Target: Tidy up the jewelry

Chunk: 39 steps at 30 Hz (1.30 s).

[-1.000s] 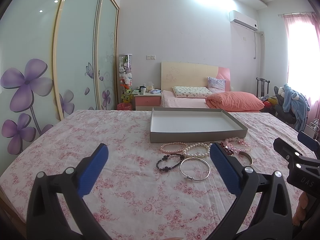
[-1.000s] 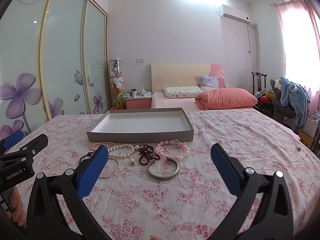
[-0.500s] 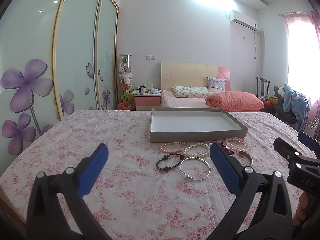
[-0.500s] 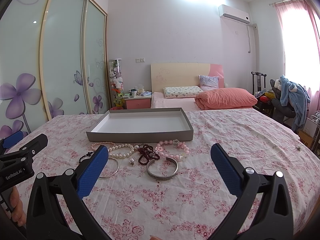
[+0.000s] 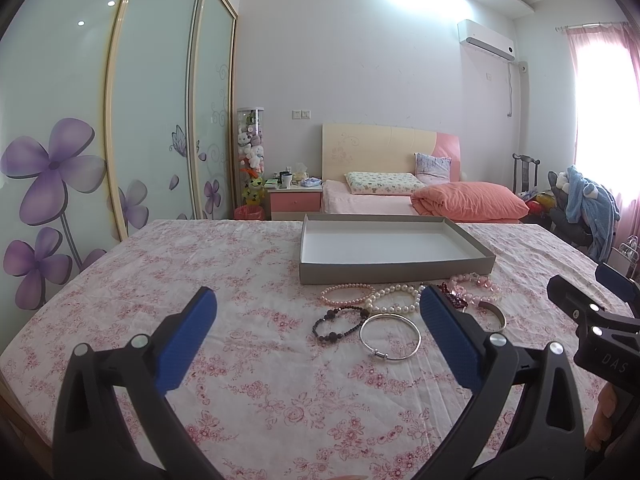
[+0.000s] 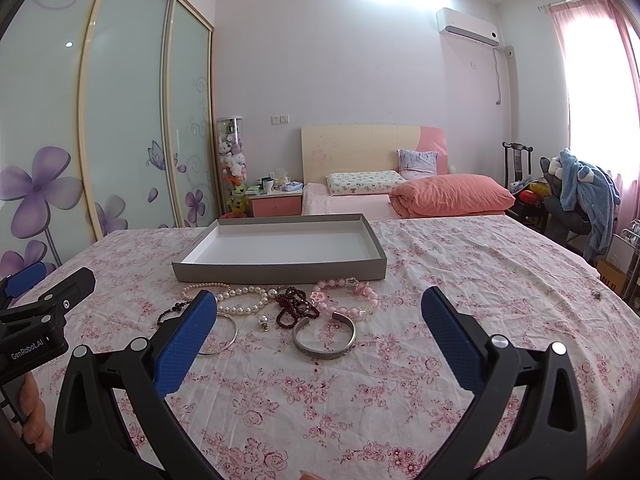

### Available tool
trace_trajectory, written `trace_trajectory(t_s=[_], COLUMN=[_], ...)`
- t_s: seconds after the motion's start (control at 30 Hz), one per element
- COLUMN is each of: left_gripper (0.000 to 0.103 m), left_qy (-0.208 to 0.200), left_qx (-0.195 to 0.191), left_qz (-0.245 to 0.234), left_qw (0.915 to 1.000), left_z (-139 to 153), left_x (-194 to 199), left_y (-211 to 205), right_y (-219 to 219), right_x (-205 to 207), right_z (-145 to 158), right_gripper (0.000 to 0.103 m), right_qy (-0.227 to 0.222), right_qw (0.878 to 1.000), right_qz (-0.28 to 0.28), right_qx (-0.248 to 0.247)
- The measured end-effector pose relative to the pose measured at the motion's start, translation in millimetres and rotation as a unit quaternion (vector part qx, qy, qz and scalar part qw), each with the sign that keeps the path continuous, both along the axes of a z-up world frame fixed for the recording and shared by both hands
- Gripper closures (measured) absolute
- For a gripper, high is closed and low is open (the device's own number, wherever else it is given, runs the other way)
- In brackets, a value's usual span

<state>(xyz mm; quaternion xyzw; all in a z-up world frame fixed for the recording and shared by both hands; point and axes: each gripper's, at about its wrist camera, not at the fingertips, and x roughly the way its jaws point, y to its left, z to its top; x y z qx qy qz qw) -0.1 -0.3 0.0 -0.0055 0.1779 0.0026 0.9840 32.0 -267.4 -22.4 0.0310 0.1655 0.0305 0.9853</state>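
Note:
A grey tray (image 5: 396,272) (image 6: 280,273) with a white inside lies empty on the floral cloth. In front of it lie several bracelets: a pink pearl one (image 5: 347,294), a white pearl one (image 6: 244,300), a black bead one (image 5: 340,325), a thin silver bangle (image 5: 390,337), a dark red bead string (image 6: 295,309), a pink flower bead one (image 6: 348,301) and a silver cuff (image 6: 324,337). My left gripper (image 5: 318,312) is open and empty, near side of the jewelry. My right gripper (image 6: 318,312) is open and empty above the cuff's near side.
The floral cloth (image 6: 480,280) covers a wide flat surface. A small metal item (image 6: 597,295) lies far right on it. Behind stand a bed with an orange quilt (image 6: 452,196), a pink nightstand (image 6: 276,203), sliding wardrobe doors (image 5: 120,120) at left and a chair with clothes (image 6: 576,196).

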Motion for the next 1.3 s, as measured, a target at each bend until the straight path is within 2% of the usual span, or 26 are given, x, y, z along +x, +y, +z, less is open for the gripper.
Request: trace_trajectory(t_s=[0.83,0.97,1.1,1.3], left_gripper=[0.004,0.004,0.004,0.004], left_qy=[0.005,0.028,0.076,0.146], left_qx=[0.002,0.005,0.006,-0.003], left_qz=[0.000,0.004,-0.004,-0.018], left_qw=[1.0000,0.9996,0.9971,0.9891], left_z=[-0.6,-7.3,-19.8,-35.6], left_x=[0.6,11.4,31.5,56.8], left_y=[0.4,1.2,2.7,3.7], right_y=[0.9,-0.1,-3.6,-7.2], right_x=[2.1,17.8,41.9,83.4], right_z=[1.1,-12.6,-21.3,-44.2], right_gripper=[0.002,0.002,0.002,0.003], right_qy=[0.007,0.045,0.114,0.231], right_qw=[1.000,0.999,0.993,0.973], right_qz=[0.002,0.010,0.014,0.016], right_qx=[0.001,0.010,0.021,0.021])
